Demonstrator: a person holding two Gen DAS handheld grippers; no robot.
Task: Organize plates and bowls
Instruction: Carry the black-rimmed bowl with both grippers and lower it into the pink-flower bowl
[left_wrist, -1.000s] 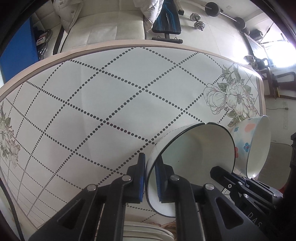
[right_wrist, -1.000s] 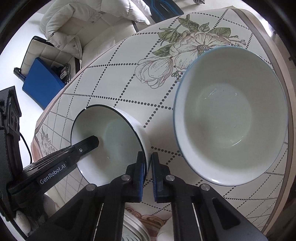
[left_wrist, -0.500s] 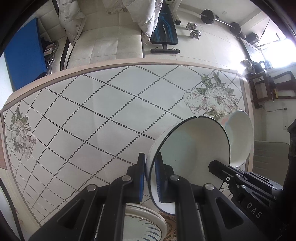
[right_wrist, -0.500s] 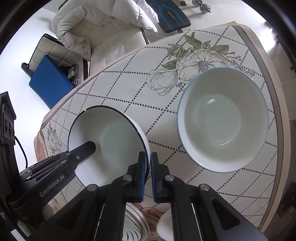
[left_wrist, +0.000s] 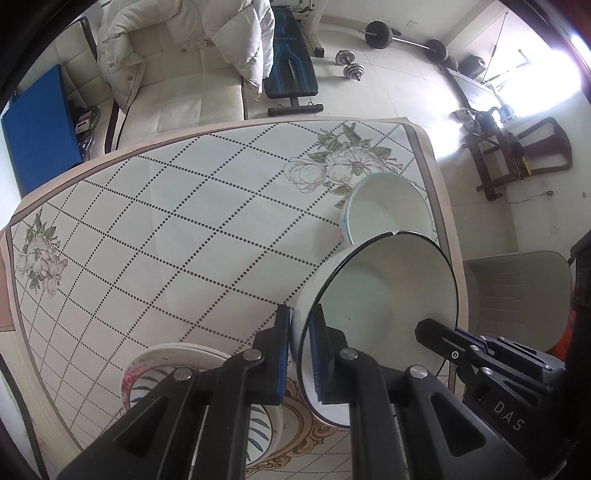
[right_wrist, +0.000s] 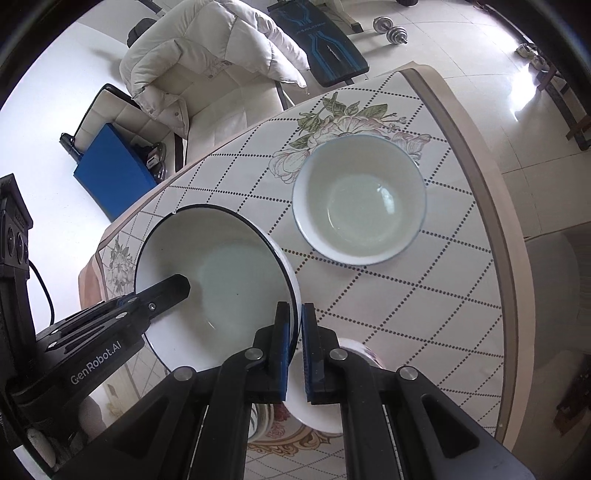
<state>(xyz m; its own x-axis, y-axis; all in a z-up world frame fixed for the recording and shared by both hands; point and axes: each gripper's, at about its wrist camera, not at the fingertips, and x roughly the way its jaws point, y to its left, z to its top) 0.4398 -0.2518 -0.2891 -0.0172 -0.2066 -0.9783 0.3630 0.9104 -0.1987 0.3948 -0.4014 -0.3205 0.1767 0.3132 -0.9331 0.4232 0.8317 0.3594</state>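
Carrying the black-rimmed bowl (right_wrist: 218, 284) well means keeping both clamps even: the left gripper (left_wrist: 299, 354) and right gripper (right_wrist: 293, 347) each pinch opposite sides of its rim, holding it level above the table (right_wrist: 424, 295), the blue-rimmed bowl (right_wrist: 360, 199) ahead

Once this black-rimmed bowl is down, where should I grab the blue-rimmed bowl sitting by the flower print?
Pinch the thin rim of the blue-rimmed bowl from above, probably at its near edge. It sits upright and open on the tablecloth, its body too wide to span; one finger inside, one outside.
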